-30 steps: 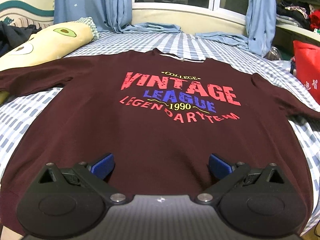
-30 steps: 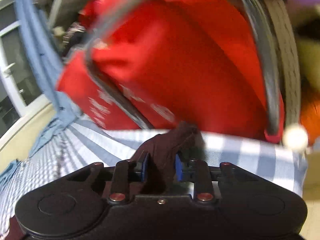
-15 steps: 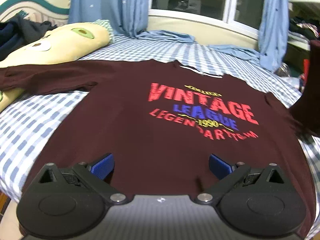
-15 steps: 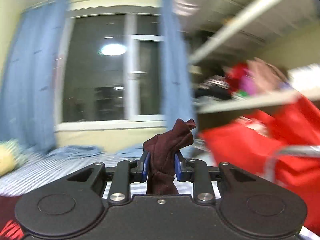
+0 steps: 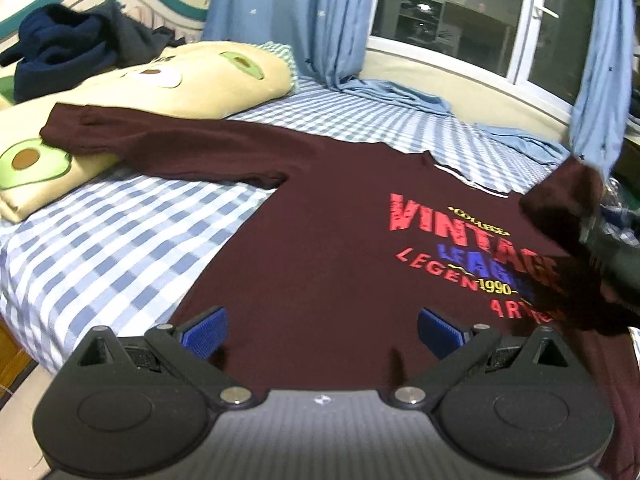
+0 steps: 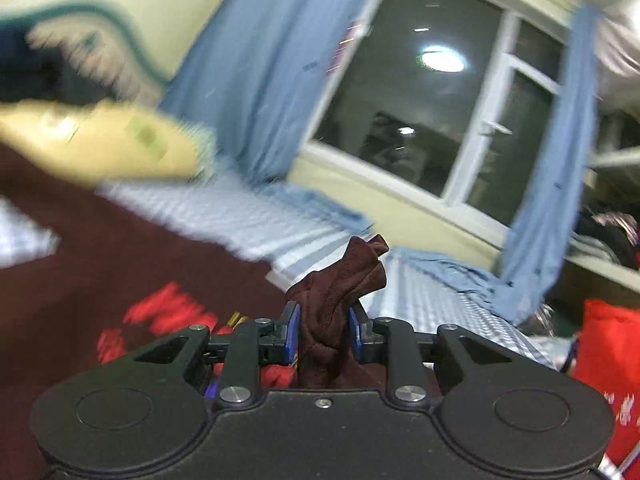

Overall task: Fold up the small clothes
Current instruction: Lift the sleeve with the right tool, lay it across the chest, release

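shirt (image 5: 328,248) on bed (image 5: 100,240), pillow (image 5: 160,92) left, window (image 5: 460,20) behind

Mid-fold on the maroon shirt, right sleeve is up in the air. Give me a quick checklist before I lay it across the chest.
1. Right tongs grip on sleeve cuff: ok, blue pads clamp the bunched maroon fabric.
2. Left tongs free: ok, open with nothing between the pads, above the shirt's lower part.
3. Shirt body flat on the checked bed: ok, the part in view lies smooth, print facing up.
4. Landing zone over the print: ok, nothing on it but the lifted sleeve crossing its right edge.
5. Other sleeve: not ok, unfolded, its cuff draped on the avocado pillow.
6. Hem nearest the camera: cannot tell, hidden behind the left tongs.
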A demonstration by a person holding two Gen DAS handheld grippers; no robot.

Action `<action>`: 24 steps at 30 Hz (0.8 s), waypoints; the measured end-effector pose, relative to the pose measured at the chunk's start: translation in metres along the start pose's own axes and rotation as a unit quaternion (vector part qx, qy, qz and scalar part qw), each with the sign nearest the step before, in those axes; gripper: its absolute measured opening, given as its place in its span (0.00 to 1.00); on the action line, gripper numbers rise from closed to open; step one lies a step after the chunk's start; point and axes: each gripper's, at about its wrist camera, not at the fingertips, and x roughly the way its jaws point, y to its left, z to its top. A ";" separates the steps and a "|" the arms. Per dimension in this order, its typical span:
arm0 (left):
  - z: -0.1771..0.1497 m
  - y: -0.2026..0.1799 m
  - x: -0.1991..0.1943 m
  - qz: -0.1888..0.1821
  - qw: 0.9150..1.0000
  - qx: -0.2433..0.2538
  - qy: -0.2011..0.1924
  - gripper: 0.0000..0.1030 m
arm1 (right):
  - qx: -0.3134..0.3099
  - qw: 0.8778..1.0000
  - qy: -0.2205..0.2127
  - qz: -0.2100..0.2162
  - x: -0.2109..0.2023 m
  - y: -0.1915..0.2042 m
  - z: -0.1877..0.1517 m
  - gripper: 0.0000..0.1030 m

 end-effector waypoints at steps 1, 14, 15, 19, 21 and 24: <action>0.000 0.001 0.002 -0.001 1.000 -0.002 0.003 0.99 | -0.013 1.000 0.007 0.009 -0.001 0.010 -0.004 0.26; 0.027 -0.041 0.016 -0.039 0.997 0.027 -0.057 0.99 | -0.028 0.995 0.036 0.089 -0.035 0.005 -0.045 0.84; 0.028 -0.048 0.021 -0.047 0.997 0.031 -0.059 0.99 | -0.016 0.995 0.039 0.089 -0.038 -0.005 -0.049 0.90; 0.028 -0.075 0.042 -0.075 0.995 0.042 -0.051 0.99 | 0.039 0.996 0.056 0.053 -0.040 -0.059 -0.063 0.95; 0.025 -0.087 0.054 -0.085 0.994 0.042 -0.044 0.99 | 0.079 0.994 0.067 0.027 -0.034 -0.093 -0.070 0.96; 0.018 -0.101 0.074 -0.086 0.995 0.049 -0.030 0.99 | 0.151 0.985 0.085 0.003 -0.016 -0.144 -0.084 0.97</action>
